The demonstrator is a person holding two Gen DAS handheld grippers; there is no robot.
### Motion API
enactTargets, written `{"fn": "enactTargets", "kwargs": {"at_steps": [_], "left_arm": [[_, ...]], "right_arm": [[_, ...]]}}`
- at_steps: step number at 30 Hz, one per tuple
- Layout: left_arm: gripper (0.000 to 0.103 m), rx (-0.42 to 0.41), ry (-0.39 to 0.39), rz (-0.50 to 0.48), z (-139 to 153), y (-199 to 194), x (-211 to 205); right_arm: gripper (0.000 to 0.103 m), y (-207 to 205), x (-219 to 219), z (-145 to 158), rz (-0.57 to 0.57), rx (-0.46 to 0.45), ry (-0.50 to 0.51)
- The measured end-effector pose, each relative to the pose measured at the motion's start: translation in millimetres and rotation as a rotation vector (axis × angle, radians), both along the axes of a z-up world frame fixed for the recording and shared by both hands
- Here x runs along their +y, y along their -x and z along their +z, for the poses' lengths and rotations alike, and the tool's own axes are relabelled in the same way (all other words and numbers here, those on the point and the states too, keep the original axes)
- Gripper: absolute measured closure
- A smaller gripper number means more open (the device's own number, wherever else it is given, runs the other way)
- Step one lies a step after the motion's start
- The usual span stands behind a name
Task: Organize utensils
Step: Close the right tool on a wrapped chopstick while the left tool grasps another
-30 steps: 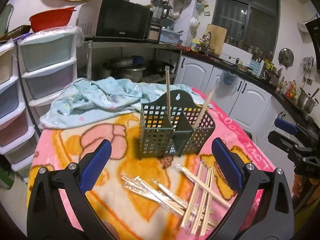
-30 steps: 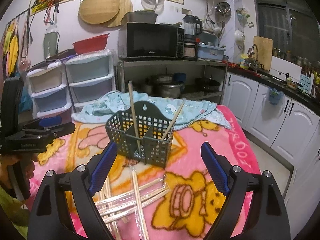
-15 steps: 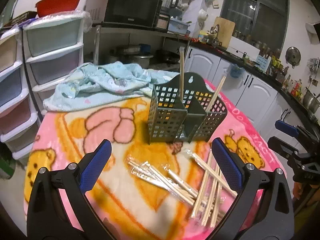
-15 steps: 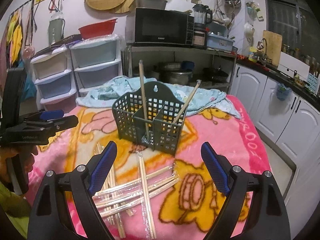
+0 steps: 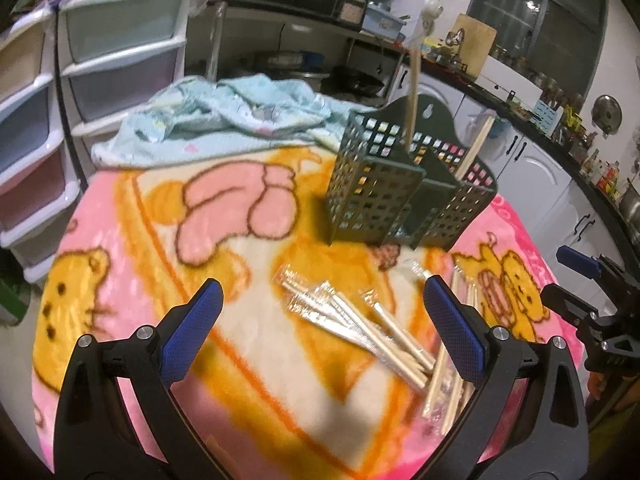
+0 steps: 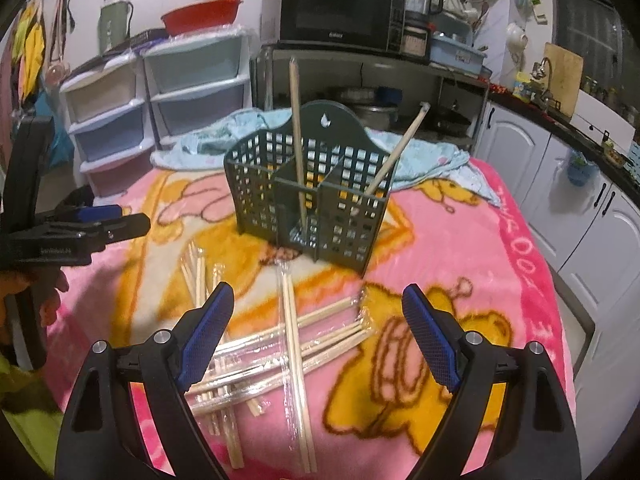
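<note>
A kitchen, with a pink blanket (image 5: 132,248) spread out. From the left: the left hand-held gripper (image 5: 322,320) gapes wide, empty, above wrapped chopsticks (image 5: 360,328); the holder (image 5: 404,192) stands beyond. From the right: the right hand-held gripper (image 6: 318,330) gapes wide, empty, above chopsticks (image 6: 294,344) near the holder (image 6: 312,196).

Chopstick bases (image 6: 303,222) (inside the holder (image 6: 256,184)) are hidden; foreground blurred.

Left tool (image 5: 322,316) and right tool (image 6: 318,322) agape
</note>
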State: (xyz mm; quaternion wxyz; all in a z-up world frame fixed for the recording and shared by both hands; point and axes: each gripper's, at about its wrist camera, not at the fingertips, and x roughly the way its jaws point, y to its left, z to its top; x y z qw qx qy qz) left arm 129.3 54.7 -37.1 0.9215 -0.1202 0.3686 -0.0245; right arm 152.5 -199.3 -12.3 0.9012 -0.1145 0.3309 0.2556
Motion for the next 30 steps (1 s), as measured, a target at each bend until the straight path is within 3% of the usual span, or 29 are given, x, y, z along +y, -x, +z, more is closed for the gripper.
{"fn": "enactTargets", "kwargs": {"at_steps": [7, 11, 17, 22, 30], "left_arm": [[0.015, 0.076, 0.079, 0.000, -24.2, -6.7, 14.3], [0.037, 0.120, 0.142, -0.006, -37.2, -10.3, 19.7], [0.060, 0.155, 0.221, -0.038, -45.8, -12.2, 18.8], [0.062, 0.159, 0.265, -0.072, -45.2, -20.2, 10.6], [0.062, 0.195, 0.261, -0.080, -49.3, -45.4, 1.9]], "right_arm": [[0.020, -12.7, 14.6, -22.3, 0.032, 0.045, 0.051], [0.020, -23.0, 20.3, -33.7, 0.043, 0.086, 0.052], [0.020, -37.0, 29.2, -49.2, 0.049, 0.131, 0.064], [0.028, -48.0, 34.7, -59.9, 0.059, 0.165, 0.071], [0.037, -69.8, 43.2, -72.1, 0.077, 0.252, 0.044]]}}
